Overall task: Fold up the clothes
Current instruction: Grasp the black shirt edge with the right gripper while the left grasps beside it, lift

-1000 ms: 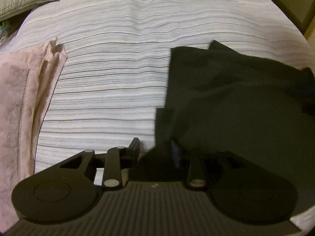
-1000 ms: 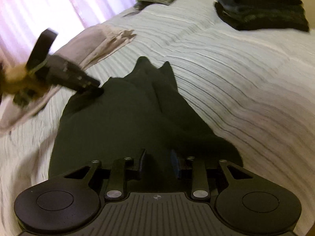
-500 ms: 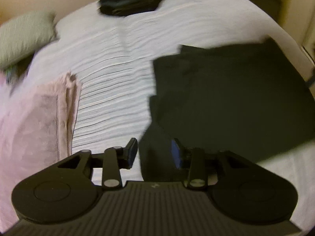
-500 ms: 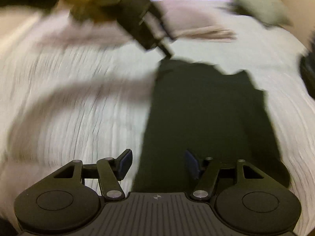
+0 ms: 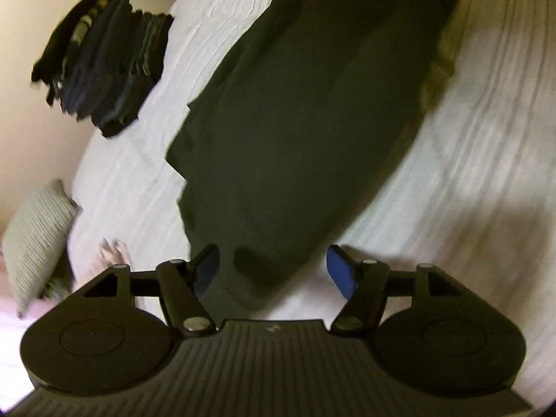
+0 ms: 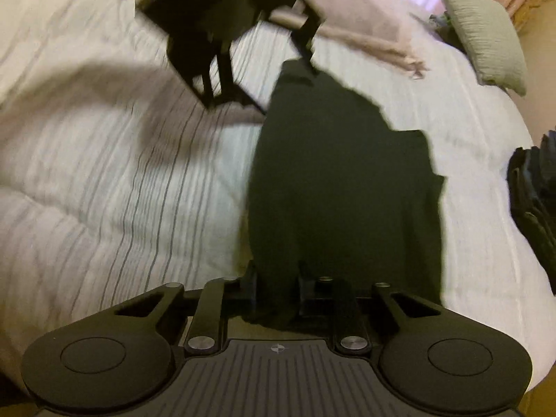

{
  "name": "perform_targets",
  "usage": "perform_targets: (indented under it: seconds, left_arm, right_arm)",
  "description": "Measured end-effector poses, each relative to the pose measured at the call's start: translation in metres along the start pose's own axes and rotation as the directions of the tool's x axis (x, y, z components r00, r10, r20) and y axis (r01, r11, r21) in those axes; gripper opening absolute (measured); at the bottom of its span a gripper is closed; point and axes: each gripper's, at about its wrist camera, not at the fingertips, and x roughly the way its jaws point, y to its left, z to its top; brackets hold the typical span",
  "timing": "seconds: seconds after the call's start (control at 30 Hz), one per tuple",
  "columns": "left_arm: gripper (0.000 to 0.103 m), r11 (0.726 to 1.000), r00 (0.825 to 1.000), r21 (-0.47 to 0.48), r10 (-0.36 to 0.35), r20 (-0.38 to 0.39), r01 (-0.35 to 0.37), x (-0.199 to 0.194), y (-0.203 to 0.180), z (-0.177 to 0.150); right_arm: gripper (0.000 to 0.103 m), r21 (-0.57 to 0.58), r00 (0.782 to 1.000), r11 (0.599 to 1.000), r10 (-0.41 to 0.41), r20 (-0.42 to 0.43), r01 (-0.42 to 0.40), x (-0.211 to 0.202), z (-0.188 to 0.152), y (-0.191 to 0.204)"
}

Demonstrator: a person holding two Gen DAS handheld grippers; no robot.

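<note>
A black garment (image 5: 305, 121) lies spread flat on the striped bedspread (image 5: 479, 146). My left gripper (image 5: 274, 274) hovers over one end of it. Its jaws are opening, and the blue pads (image 5: 342, 276) stand wide apart, clear of the cloth corner below them. In the right wrist view the same garment (image 6: 347, 180) runs away from me. My right gripper (image 6: 278, 288) is at its near edge, jaws closing narrow with the black cloth pinched between them. The left gripper (image 6: 257, 76) shows blurred at the garment's far end.
A stack of folded dark clothes (image 5: 104, 59) sits near the bed's edge by the wall, also visible as the stack (image 6: 531, 208). A green pillow (image 6: 483, 31) and a pink blanket (image 6: 347, 10) lie beyond the garment. Bare bedspread flanks both sides.
The left gripper's view rolled and swung along the garment, and its jaws widened off the corner they held. The right gripper's jaws spread, then narrowed on the near edge. The garment now lies flatter.
</note>
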Motion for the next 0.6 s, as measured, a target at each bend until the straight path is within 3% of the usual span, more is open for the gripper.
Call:
perform_targets:
  seconds: [0.03, 0.2, 0.27, 0.33, 0.4, 0.43, 0.47, 0.53, 0.6]
  left_arm:
    - [0.064, 1.000, 1.000, 0.020, 0.015, -0.001, -0.015, 0.004, 0.000, 0.001]
    - [0.028, 0.998, 1.000, 0.067, -0.015, 0.006, 0.014, 0.000, 0.000, 0.019]
    - [0.020, 0.998, 0.999, 0.049, -0.036, 0.010, 0.035, -0.010, 0.000, 0.026]
    - [0.017, 0.997, 0.997, -0.001, -0.073, -0.005, 0.073, -0.018, 0.002, 0.033]
    - [0.016, 0.989, 0.992, -0.090, -0.123, -0.021, 0.121, -0.026, 0.010, 0.037]
    - [0.016, 0.978, 0.988, -0.150, -0.153, -0.026, 0.147, -0.029, 0.016, 0.038]
    - [0.016, 0.964, 0.984, -0.205, -0.176, -0.025, 0.167, -0.032, 0.024, 0.037]
    - [0.016, 0.932, 0.977, -0.305, -0.211, -0.017, 0.195, -0.034, 0.042, 0.035]
    - [0.016, 0.922, 0.973, -0.325, -0.228, -0.020, 0.210, -0.035, 0.052, 0.039]
  right_arm:
    - [0.018, -0.009, 1.000, 1.000, -0.004, 0.004, 0.004, -0.011, -0.002, -0.005]
    - [0.019, -0.056, 0.999, 0.997, -0.051, 0.005, 0.051, -0.049, -0.030, -0.017]
    - [0.019, -0.060, 0.998, 0.996, -0.059, -0.010, 0.059, -0.050, -0.042, -0.013]
    - [0.025, -0.048, 0.997, 0.997, -0.067, -0.028, 0.066, -0.046, -0.049, -0.003]
    - [0.044, -0.022, 0.995, 0.995, -0.095, -0.032, 0.094, -0.041, -0.051, 0.013]
    - [0.059, -0.012, 0.994, 0.994, -0.110, -0.022, 0.110, -0.040, -0.050, 0.020]
    - [0.064, -0.004, 0.992, 0.992, -0.125, -0.012, 0.125, -0.039, -0.050, 0.027]
    - [0.064, 0.010, 0.988, 0.988, -0.154, -0.005, 0.154, -0.031, -0.047, 0.039]
    - [0.064, -0.011, 0.983, 0.983, -0.183, -0.007, 0.183, -0.020, -0.044, 0.048]
